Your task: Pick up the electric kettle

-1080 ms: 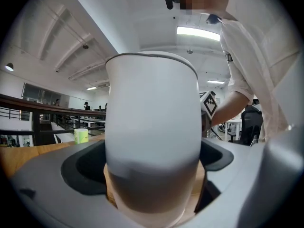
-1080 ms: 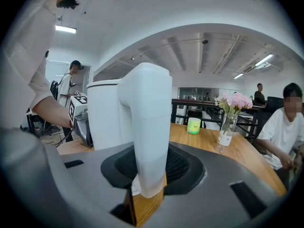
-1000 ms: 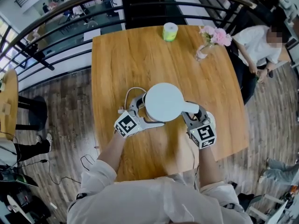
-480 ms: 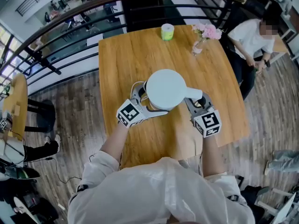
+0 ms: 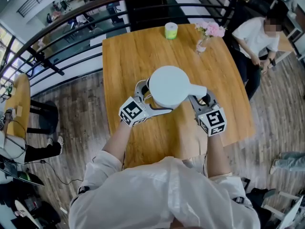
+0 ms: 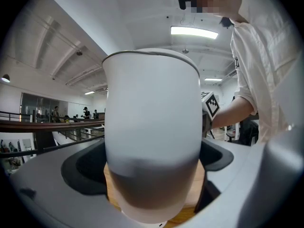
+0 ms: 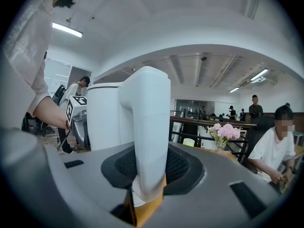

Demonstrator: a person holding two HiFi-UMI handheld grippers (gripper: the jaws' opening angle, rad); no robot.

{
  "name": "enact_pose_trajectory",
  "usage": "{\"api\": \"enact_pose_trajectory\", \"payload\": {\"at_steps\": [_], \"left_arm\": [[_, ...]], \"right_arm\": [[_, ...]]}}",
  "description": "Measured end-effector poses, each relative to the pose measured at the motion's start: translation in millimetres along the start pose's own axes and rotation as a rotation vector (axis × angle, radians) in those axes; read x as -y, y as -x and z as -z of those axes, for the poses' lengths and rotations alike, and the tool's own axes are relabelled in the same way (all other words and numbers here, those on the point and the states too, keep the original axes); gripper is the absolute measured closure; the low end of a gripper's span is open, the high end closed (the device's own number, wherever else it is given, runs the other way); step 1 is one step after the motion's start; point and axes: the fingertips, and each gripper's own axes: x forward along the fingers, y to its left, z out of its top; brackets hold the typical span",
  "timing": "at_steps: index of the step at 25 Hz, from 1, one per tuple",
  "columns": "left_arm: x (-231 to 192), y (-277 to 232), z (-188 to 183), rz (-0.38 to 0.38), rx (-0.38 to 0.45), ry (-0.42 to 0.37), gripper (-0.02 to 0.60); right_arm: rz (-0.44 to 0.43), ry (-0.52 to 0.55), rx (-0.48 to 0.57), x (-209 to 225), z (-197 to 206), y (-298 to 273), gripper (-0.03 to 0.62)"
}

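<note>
Head view | one kettle (image 5: 170, 86) | left gripper (image 5: 145, 95), right gripper (image 5: 201, 98): fingers grasping it

Left gripper (image 6: 152, 189) clamped on white kettle (image 6: 152, 113), pads tight on both sides, kettle upright. Railing (image 6: 47, 125) in bg left, sleeve (image 6: 266, 70) right.

we see a white kettle (image 5: 169, 86), orange-brown table (image 5: 128, 56), pink flowers (image 5: 213, 30), green roll (image 5: 170, 31), and grey left gripper (image 5: 143, 93) and right gripper (image 5: 203, 99) with black-and-white square markers
</note>
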Motion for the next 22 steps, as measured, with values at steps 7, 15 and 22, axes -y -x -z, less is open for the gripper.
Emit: {"api": "enact_pose_trajectory", "payload": {"at_steps": [7,15,22], "left_arm": [[-0.4,-0.1,2.2,0.001,-0.005,0.005,-0.002],[0.1,-2.5,1.7,-0.003,-0.004,0.01,-0.002],[-3.3,-0.6,2.6,-0.005,-0.006,0.014,-0.002]], "right_arm": [[-0.001,0.0,-0.005,0.0,1.6,-1.1,0.482],[-0.007,-0.004,-0.006,1.9,2.6,-0.1,0.482],[-0.007,-0.008,0.0,1.5,3.4,-4.6,0.482]]}}
